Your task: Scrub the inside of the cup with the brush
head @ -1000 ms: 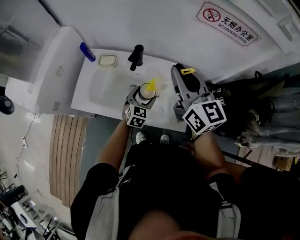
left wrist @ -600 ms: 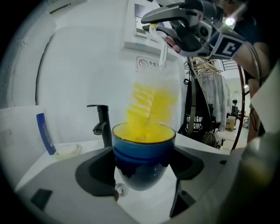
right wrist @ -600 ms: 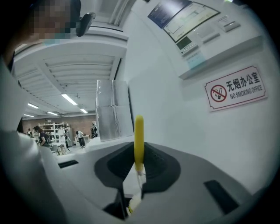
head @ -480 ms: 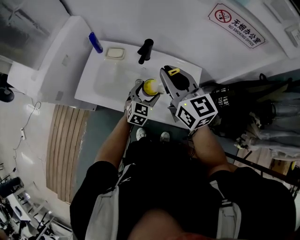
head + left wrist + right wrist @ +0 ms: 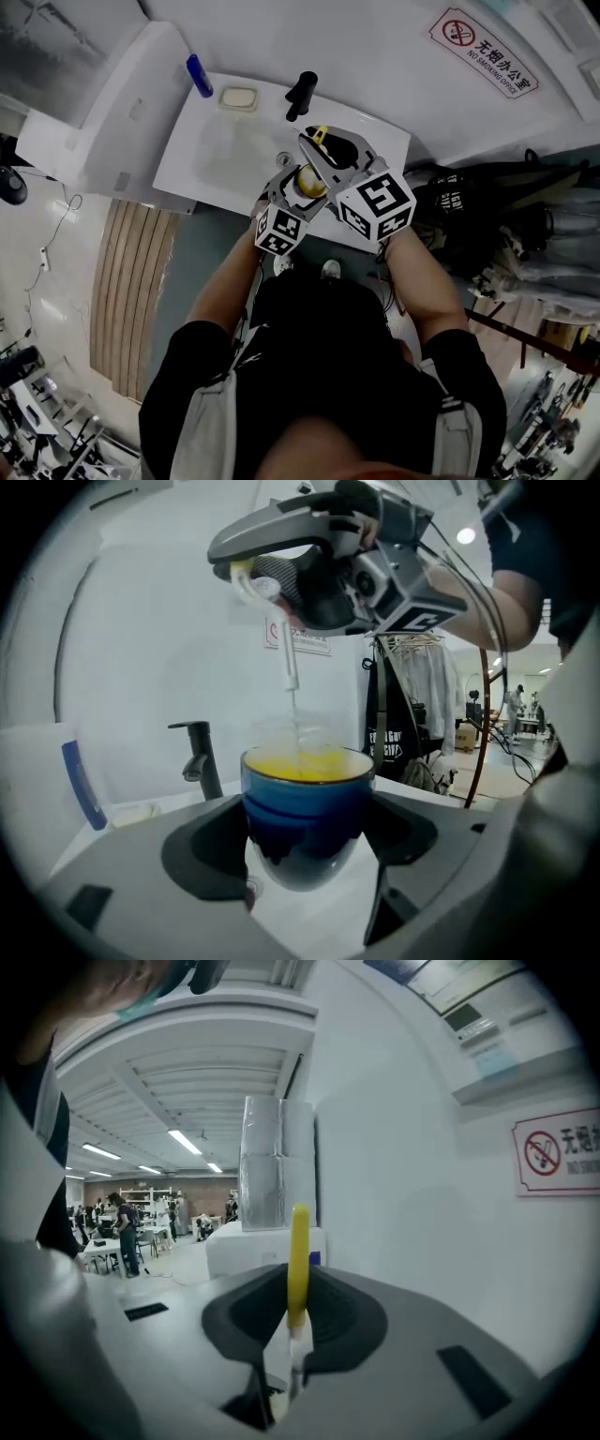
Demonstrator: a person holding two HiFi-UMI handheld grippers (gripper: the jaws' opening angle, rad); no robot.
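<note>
Left gripper (image 5: pixel 305 841): jaws closed against both sides of the cup (image 5: pixel 305 803), which is held upright between them. The cup is blue outside and yellow inside, and is raised clear of the white basin (image 5: pixel 211 141) near its front right part. Right gripper (image 5: pixel 291 1335): jaws clamped on the brush (image 5: pixel 298 1255) at its yellow handle, which stands up between them. In the left gripper view the right gripper sits directly above the cup, and the brush's thin pale stem runs straight down from it to the cup's mouth; the working end at the rim is blurred, so contact with the inner wall cannot be confirmed. The head view agrees: the right gripper's nose overhangs the cup's opening, and the two marker cubes are close together at the basin's front edge. Fixtures noted: a black tap (image 5: pixel 300 94) at the back of the basin, behind the cup; a small pale dish (image 5: pixel 239 97) to the tap's left; a blue item (image 5: pixel 199 75) further left at the corner; a no-smoking sign (image 5: pixel 486 54) on the wall to the right.
</note>
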